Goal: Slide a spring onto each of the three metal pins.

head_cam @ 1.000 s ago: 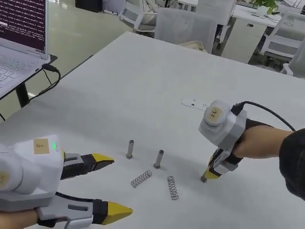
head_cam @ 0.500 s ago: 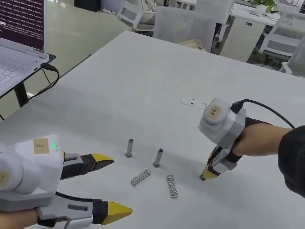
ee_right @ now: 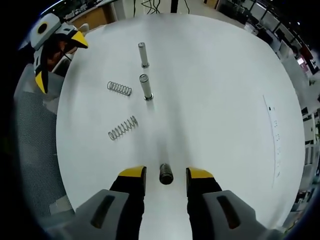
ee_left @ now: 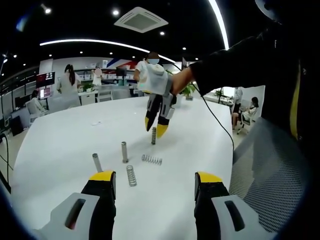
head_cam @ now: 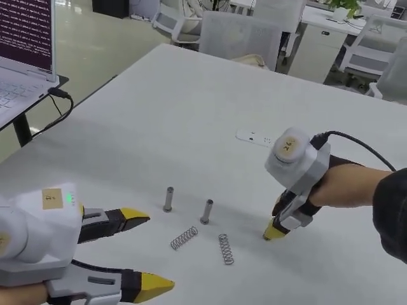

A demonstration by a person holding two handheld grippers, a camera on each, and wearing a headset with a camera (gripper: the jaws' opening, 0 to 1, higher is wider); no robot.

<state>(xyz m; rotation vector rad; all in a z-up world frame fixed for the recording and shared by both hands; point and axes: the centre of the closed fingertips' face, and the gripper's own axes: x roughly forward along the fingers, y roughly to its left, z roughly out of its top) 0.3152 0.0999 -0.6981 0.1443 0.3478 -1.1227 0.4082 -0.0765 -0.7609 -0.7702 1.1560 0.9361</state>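
On the surface (head_cam: 210, 95), two springs (head_cam: 184, 237) are left by two bare pins (head_cam: 168, 198). The sprung pin (ee_right: 166, 174), flanked by released fingers (ee_right: 133, 175) of the right gripper (ee_right: 166, 172), could be toppled if clipped; the left gripper (ee_left: 155, 178) is likewise released.

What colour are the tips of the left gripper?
Yellow tips on the left gripper, clearest in the left gripper view.

laptop (head_cam: 25, 57): cut by left edge | left gripper (head_cam: 147, 251): cropped at bottom | third pin (ee_right: 165, 174): we see it end-on, shaft hidden
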